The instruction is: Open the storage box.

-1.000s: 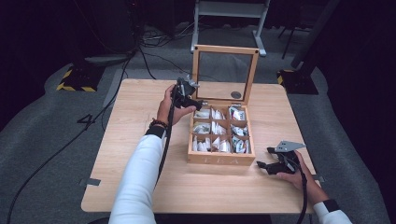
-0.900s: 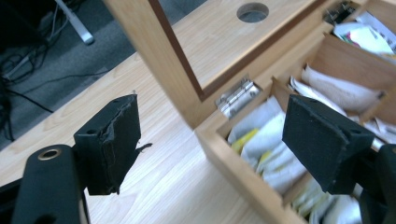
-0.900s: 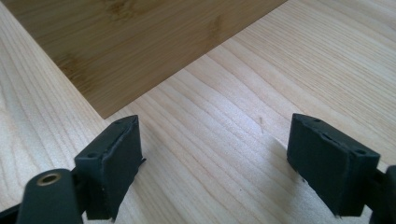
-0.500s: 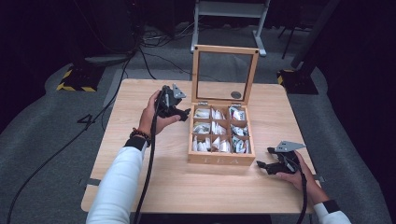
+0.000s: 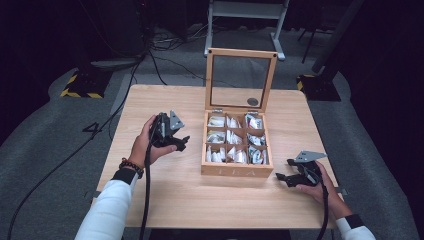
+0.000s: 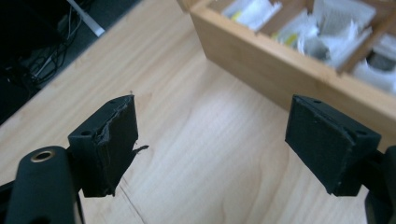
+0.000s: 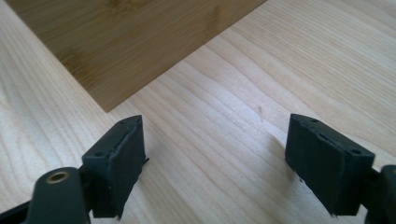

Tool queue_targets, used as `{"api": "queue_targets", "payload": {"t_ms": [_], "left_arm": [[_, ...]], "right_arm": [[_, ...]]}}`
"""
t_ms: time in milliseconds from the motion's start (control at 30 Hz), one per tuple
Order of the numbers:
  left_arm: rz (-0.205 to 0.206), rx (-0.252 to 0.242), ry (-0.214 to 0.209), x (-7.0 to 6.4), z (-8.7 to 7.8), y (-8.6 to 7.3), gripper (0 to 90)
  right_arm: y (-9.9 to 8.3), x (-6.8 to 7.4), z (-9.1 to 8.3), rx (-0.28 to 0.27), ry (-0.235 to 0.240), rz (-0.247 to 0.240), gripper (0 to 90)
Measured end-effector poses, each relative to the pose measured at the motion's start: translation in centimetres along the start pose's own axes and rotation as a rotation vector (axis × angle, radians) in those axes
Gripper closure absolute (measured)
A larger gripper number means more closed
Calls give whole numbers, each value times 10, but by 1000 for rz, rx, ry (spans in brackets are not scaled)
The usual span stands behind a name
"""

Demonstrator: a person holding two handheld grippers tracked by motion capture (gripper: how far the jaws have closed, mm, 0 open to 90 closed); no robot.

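Tea box (image 5: 237,170) sits mid-bench (image 5: 165,200), lid up. Left tool (image 5: 181,141) hangs just left of it, jaws spread, nothing held. Right tool (image 5: 281,178) sits low by the box's front right corner, jaws spread too. Left gripper view shows the sachets (image 6: 327,28) up close; right gripper view gets the box's plain outer wall.

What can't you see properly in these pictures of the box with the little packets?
- The writing on the packets: too small in the high view, blurred in the left gripper view.
- The letters on the box front: too small to read in the high view.
- The right tool tips: too small and dark in the high view.
- The far compartments: cut off by the top edge of the left gripper view.
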State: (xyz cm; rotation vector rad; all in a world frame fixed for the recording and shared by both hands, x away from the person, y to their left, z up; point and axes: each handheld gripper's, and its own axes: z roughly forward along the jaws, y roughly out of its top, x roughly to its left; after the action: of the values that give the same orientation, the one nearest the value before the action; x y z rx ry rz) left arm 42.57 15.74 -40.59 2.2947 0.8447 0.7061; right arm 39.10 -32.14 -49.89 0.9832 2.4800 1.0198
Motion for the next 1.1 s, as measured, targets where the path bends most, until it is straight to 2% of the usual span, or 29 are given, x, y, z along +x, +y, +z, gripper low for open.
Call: {"api": "queue_targets", "payload": {"t_ms": [167, 267, 300, 367, 467, 500, 533, 600, 633, 667, 700, 767, 900, 933, 1100], "left_arm": [[0, 41, -20, -10, -1, -32, 175], [-1, 61, -32, -17, -2, -47, 176], [-1, 61, -32, -17, -2, -47, 176], [5, 72, -37, -23, -6, -61, 176], [10, 81, -40, -26, -8, -69, 176], [2, 95, -67, -28, -9, -76, 175], [-11, 102, -94, -27, -10, -78, 176], [-37, 89, -104, -27, -13, -83, 178], [-26, 81, -71, -29, -14, -85, 177], [-26, 81, -71, -29, -14, -85, 177], [-5, 96, -53, -32, -14, -89, 177], [-14, 90, -63, -35, -14, -93, 177], [0, 96, -65, -42, -13, -98, 176], [7, 98, -77, -46, -12, -99, 176], [8, 99, -96, -54, -9, -103, 175]], "right_arm": [[2, 1, -5, -15, 41, 6, 211], [7, 3, -13, -31, 29, -11, 248], [7, 3, -13, -31, 29, -11, 248], [10, 4, -20, -58, 35, -22, 267], [16, 7, -29, -91, 41, -23, 278], [19, 7, -32, -104, 42, -20, 278], [21, 8, -34, -115, 39, -19, 283], [27, 9, -38, -132, 29, -18, 296], [30, 11, -40, -140, 27, -17, 300], [33, 12, -42, -153, 27, -16, 304], [36, 13, -43, -168, 31, -16, 306], [42, 17, -46, -184, 31, -20, 308], [51, 22, -47, -197, 36, -36, 308], [56, 26, -46, -201, 29, -51, 313], [70, 34, -39, -225, 15, -46, 337]]}}
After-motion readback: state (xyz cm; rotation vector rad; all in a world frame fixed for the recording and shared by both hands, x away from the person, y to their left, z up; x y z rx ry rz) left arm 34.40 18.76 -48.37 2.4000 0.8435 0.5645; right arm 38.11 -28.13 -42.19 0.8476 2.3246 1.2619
